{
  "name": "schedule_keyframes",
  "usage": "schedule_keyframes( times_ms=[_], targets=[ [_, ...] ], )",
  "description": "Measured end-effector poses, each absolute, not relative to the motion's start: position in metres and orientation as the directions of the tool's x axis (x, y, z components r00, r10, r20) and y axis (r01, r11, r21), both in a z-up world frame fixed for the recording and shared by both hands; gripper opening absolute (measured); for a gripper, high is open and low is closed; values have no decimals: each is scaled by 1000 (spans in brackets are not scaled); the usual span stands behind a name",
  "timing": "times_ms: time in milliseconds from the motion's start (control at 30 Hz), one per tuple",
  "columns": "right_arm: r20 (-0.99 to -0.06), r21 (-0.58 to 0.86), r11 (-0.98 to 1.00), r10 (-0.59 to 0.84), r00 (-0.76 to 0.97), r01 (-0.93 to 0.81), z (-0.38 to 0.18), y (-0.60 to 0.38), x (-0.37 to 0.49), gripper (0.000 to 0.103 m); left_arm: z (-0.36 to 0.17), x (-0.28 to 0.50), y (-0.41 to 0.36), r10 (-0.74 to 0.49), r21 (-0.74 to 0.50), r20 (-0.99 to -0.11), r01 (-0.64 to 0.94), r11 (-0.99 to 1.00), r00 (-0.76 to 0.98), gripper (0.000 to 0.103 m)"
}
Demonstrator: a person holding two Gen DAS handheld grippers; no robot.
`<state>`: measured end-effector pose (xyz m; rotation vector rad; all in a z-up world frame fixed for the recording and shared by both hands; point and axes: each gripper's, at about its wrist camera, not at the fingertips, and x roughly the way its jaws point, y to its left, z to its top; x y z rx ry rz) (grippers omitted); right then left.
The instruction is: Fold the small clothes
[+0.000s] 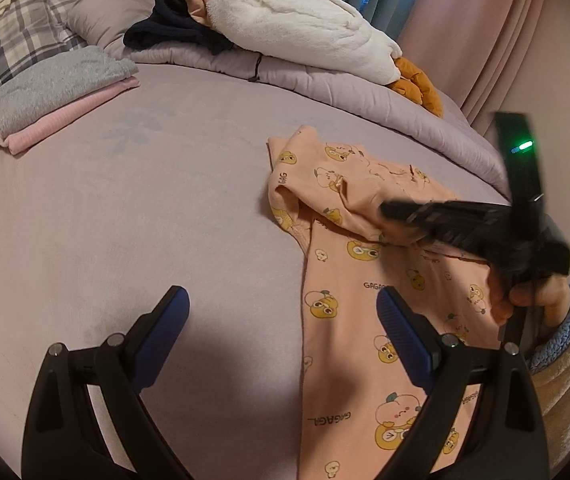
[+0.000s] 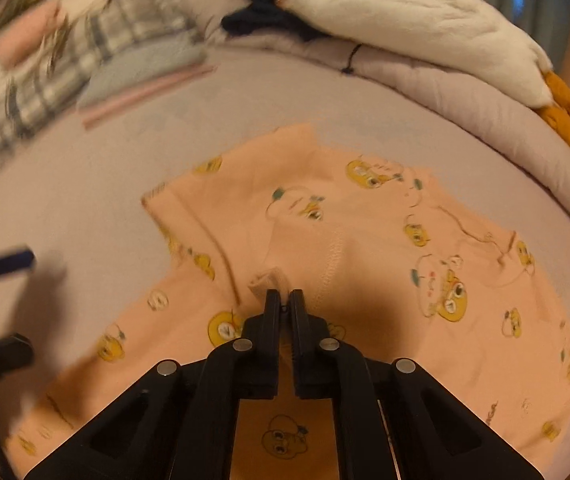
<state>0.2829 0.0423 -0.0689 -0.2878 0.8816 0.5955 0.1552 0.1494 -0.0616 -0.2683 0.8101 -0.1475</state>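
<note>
white plush duck [image 1: 305,28] on quilt [image 1: 325,80] | plaid pillow [image 1: 9,40] | curtain [image 1: 505,20]

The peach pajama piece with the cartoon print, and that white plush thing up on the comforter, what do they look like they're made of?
The peach garment looks like thin, matte cotton knit: it drapes in soft creases, and its printed cartoons lie flat on the surface. The white plush item looks like fluffy synthetic fleece, with a deep fuzzy pile and rounded, stuffed-looking bulges. Neither fibre can be confirmed by sight alone.

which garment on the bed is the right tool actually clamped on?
The peach cartoon-print garment; right tool pinches its fabric. Grey and pink pieces sit folded, untouched.
</note>
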Motion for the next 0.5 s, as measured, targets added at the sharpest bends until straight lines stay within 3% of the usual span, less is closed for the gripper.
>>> schedule_keyframes(
  times_ms=[100,267,400,467,500],
  targets=[
    [-694,177,836,480,537,-520,-43,-1,281,5,-61,154,149,-238,-297,-692,32,954,682,95],
    [-545,439,851,508,667,-288,-28,-106,269,5,-60,155,149,-248,-312,-690,30,950,680,95],
    [-575,545,828,482,662,-129,-60,-162,270,5,-57,153,145,-257,-323,-685,32,946,681,95],
    [-578,613,786,516,632,-81,-79,-180,270,11,-56,153,143,-256,-317,-688,36,948,679,95],
    [-570,644,763,531,627,-60,-86,-185,272,24,-55,152,143,-253,-312,-690,36,949,678,95]
  ],
)
